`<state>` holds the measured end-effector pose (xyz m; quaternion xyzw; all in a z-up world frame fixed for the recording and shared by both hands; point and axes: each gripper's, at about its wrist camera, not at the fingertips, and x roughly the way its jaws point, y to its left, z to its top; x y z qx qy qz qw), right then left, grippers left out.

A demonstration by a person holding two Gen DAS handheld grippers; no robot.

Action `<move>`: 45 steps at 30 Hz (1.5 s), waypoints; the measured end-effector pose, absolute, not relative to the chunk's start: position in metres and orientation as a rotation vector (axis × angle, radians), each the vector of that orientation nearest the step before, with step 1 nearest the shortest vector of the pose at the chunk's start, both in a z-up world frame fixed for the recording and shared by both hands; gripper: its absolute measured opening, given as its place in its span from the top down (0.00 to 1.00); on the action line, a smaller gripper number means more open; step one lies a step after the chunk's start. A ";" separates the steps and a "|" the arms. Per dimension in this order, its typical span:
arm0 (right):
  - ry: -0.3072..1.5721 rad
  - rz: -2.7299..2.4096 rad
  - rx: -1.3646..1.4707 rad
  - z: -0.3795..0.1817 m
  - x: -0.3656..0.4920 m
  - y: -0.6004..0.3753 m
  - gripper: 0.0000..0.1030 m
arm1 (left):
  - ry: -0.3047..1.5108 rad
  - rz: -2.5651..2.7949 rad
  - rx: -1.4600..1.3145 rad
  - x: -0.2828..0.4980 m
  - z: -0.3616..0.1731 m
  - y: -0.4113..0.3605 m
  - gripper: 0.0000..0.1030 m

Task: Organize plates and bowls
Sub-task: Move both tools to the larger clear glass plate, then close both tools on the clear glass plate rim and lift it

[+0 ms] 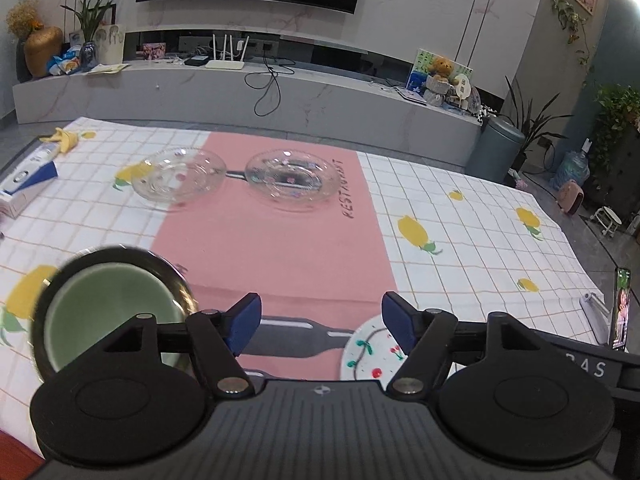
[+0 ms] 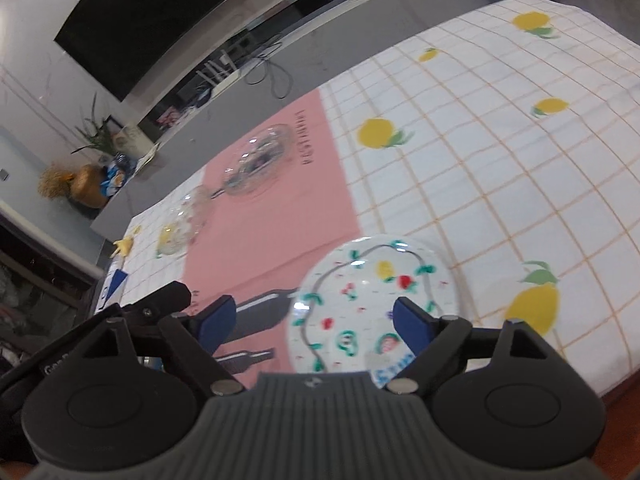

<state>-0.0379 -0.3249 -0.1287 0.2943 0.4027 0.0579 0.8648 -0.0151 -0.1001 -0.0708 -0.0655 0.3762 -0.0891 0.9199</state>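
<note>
Left hand-held gripper stood released, its blue pads wide apart with nothing between them, above a pink placemat on the checked tabletop; a green bowl sitting in a dark dish lay just to its left. Right hand-held gripper was likewise released, hovering over a fruit-patterned plate without pressing it. Two clear glass plates lay side by side farther back on the tabletop.
</note>
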 end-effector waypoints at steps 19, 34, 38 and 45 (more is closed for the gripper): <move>0.871 0.216 0.449 -0.104 0.056 -0.260 0.19 | 0.765 -0.196 -0.112 0.056 -0.029 -0.005 0.21; 0.860 0.401 0.387 -0.118 0.167 -0.179 0.27 | 0.807 -0.244 -0.165 0.159 -0.066 0.074 0.26; 0.887 0.420 0.397 -0.131 0.200 -0.163 0.27 | 0.811 -0.248 -0.154 0.180 -0.082 0.088 0.27; 0.881 0.474 0.417 -0.162 0.246 -0.142 0.30 | 0.846 -0.227 -0.229 0.217 -0.119 0.108 0.30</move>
